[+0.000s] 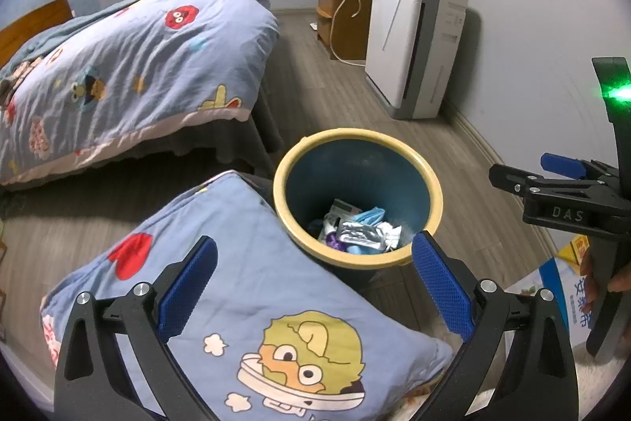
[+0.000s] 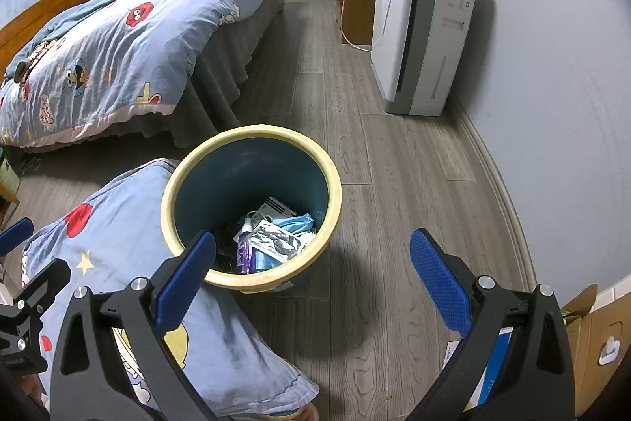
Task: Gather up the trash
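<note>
A round bin [image 1: 357,137] [image 2: 252,133] with a yellow rim and dark blue inside stands on the wooden floor. In it lies trash [image 1: 361,229] [image 2: 272,239]: a silver wrapper, a blue face mask, a purple bottle, small packets. My left gripper [image 1: 315,287] is open above a blue cartoon-print cushion [image 1: 236,283], just short of the bin. My right gripper [image 2: 311,271] is open over the floor at the bin's near right side, nothing between its fingers. It also shows at the right edge of the left wrist view as the right gripper [image 1: 552,180].
A bed [image 1: 130,58] with a cartoon quilt fills the left. A white air purifier [image 1: 414,42] stands against the right wall, a wooden cabinet with cables behind it. A blue-white box [image 1: 560,287] and a cardboard box [image 2: 591,338] sit near right.
</note>
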Demonstrator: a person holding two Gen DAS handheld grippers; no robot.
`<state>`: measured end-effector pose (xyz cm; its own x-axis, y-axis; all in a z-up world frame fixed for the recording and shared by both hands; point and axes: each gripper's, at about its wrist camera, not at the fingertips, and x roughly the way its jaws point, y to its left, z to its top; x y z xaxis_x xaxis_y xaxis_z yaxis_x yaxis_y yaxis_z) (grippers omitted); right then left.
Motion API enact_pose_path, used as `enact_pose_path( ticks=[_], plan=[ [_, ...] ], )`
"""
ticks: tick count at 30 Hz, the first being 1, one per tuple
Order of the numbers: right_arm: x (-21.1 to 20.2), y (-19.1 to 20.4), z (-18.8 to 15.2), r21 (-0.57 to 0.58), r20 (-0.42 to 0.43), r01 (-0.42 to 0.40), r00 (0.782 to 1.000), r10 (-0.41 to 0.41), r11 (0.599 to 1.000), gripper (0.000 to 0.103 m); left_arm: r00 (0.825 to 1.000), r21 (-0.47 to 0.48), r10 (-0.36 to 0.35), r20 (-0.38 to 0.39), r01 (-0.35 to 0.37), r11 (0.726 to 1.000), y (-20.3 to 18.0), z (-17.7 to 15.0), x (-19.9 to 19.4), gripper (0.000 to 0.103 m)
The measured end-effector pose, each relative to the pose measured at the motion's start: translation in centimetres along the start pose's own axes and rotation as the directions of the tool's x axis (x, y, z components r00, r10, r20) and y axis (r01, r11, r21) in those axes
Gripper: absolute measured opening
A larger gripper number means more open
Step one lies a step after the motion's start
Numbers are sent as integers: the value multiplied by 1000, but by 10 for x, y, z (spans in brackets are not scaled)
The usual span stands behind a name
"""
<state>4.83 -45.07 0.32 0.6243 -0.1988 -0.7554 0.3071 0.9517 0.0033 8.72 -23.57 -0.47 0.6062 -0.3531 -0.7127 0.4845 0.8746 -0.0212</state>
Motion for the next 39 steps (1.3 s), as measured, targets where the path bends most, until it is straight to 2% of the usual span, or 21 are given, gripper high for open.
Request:
enact_pose_path(
  ticks=[39],
  plan=[
    [2, -1, -1, -5, -2, 0, 1000, 0, 1000, 97, 1000, 6, -1, -1, 1, 1000, -4, 1, 2, 98]
  ],
)
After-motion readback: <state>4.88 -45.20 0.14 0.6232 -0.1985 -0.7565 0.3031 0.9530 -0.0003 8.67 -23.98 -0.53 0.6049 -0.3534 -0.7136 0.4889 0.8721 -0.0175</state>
